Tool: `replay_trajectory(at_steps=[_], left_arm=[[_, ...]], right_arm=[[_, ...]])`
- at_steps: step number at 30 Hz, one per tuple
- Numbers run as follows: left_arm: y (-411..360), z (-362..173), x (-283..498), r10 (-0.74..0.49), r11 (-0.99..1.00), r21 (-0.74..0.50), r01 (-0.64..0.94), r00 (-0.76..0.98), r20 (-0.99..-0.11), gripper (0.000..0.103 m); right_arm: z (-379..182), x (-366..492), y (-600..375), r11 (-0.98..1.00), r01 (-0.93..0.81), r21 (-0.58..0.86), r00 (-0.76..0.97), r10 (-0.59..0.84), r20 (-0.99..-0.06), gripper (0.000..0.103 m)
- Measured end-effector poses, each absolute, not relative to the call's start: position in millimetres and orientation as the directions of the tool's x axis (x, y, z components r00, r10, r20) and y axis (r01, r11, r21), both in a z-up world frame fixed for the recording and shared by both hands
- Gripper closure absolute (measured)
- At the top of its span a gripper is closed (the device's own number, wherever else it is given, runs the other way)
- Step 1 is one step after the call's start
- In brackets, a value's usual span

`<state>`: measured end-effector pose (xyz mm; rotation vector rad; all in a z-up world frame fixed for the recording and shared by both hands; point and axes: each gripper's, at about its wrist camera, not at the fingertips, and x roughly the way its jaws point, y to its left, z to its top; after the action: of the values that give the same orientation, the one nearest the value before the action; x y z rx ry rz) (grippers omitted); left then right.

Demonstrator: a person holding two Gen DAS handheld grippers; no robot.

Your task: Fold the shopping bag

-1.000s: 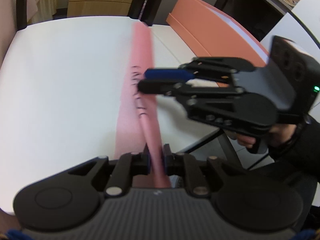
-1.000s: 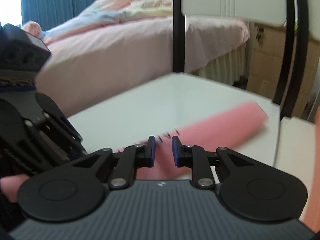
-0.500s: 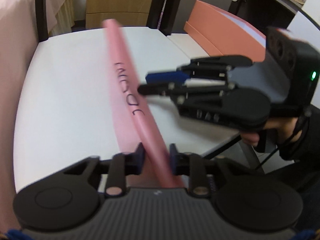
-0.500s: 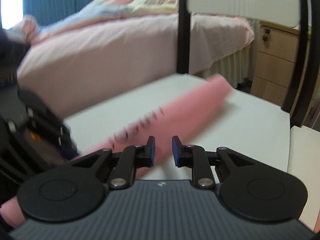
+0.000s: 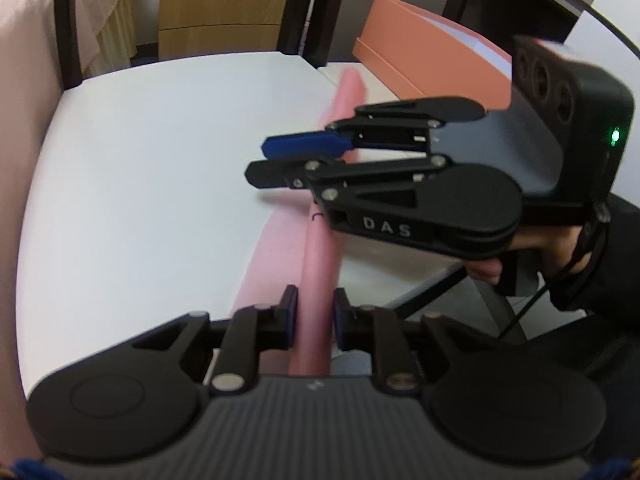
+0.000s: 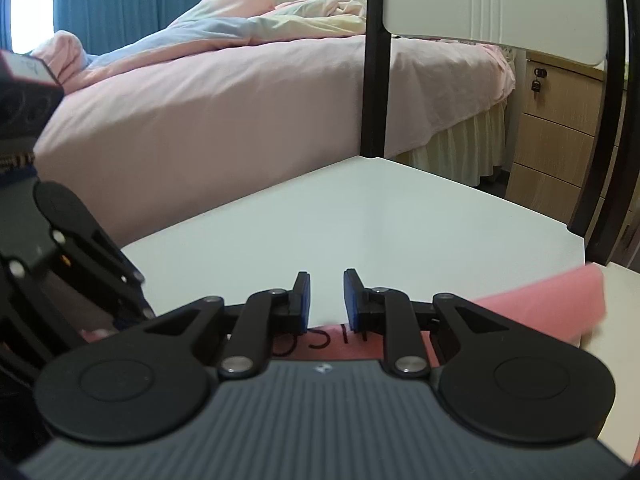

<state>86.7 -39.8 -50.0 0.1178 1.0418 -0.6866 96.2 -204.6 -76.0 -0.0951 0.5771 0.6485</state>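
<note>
Left wrist view shows the left gripper (image 5: 313,316) closed on the pink shopping bag (image 5: 320,256), which is folded into a long narrow strip. The blue pads (image 5: 291,318) press the strip from both sides, and the bag runs straight ahead from the jaws across the white table (image 5: 160,168) to its far end near an orange box (image 5: 420,64). A flatter layer of the same pink material lies on the table just left of the raised fold, ahead of the left finger.

Ahead and to the right of this claw, the right gripper (image 5: 264,160) crosses over the bag, its fingers pointing left. Its blue-padded finger sits above the black one with a narrow gap between them, and nothing is caught in that gap. A hand (image 5: 520,256) in a dark sleeve holds its handle at the right edge.

From the right wrist view, the right gripper (image 6: 324,300) has its jaws narrowly parted and empty, with bare table ahead of the tips. The bag (image 6: 540,304) lies under and behind its fingers, dark lettering showing between them, and its end sticks out to the right of the right finger. The left gripper's body (image 6: 60,264) fills the left side. Beyond the table stand a bed (image 6: 240,100) with pink sheets and a black chair frame (image 6: 374,60).
</note>
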Motion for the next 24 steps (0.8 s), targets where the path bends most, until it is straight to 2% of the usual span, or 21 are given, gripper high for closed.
replay_trajectory(at_steps=[4, 8, 15, 24], left_arm=[[-39, -47, 87, -0.442, 0.806, -0.192, 0.560, 0.353, -0.825, 0.058], [-40, -40, 81, -0.417, 0.813, -0.128, 0.569, 0.413, -0.809, 0.049], [-52, -42, 76, -0.376, 0.819, -0.043, 0.572, 0.478, -0.794, 0.050], [-60, -46, 75, -0.368, 0.824, -0.028, 0.566, 0.496, -0.786, 0.054]], right_arm=[[-91, 101, -208, 0.814, -0.568, 0.119, 0.636, 0.526, -0.564, 0.080], [-93, 101, -210, 0.819, -0.561, 0.124, 0.633, 0.520, -0.573, 0.081], [-94, 101, -217, 0.809, -0.552, 0.201, 0.603, 0.554, -0.574, 0.081], [-89, 84, -225, 0.782, -0.548, 0.297, 0.542, 0.602, -0.586, 0.081]])
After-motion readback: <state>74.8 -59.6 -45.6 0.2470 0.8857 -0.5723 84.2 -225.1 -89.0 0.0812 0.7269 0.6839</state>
